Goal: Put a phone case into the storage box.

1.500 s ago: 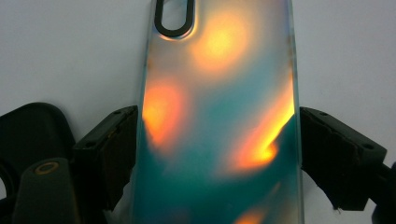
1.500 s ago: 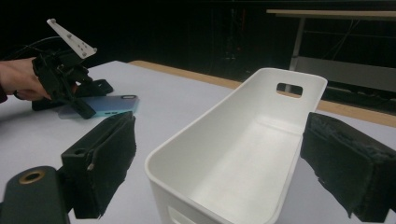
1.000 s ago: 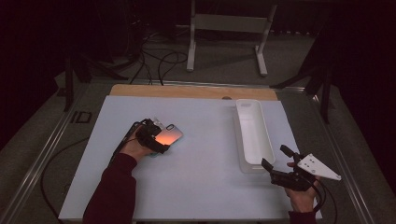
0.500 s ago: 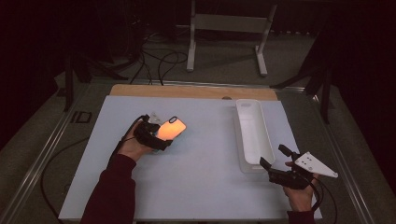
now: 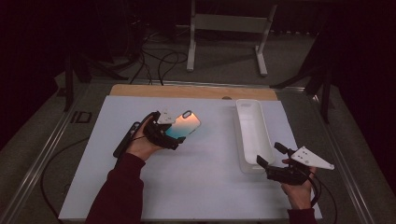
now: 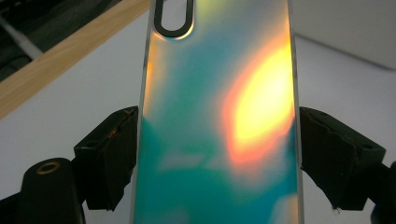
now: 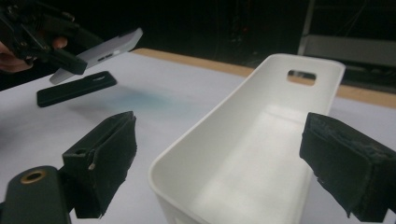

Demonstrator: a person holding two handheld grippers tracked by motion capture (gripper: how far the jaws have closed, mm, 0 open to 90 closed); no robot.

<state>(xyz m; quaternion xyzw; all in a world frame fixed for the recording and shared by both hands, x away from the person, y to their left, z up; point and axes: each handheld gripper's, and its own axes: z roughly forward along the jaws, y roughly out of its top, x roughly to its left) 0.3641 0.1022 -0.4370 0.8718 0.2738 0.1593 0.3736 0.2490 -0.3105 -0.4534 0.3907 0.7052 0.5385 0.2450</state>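
My left gripper (image 5: 173, 132) clamped the iridescent phone case (image 6: 217, 126) above the table (image 5: 196, 186); right gripper (image 5: 273, 161) gaped apart nr white bin (image 5: 250, 133).

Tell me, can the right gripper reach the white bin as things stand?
Probably yes: the right gripper is open just at the near end of the bin, whose rim sits between its jaws with nothing in between.
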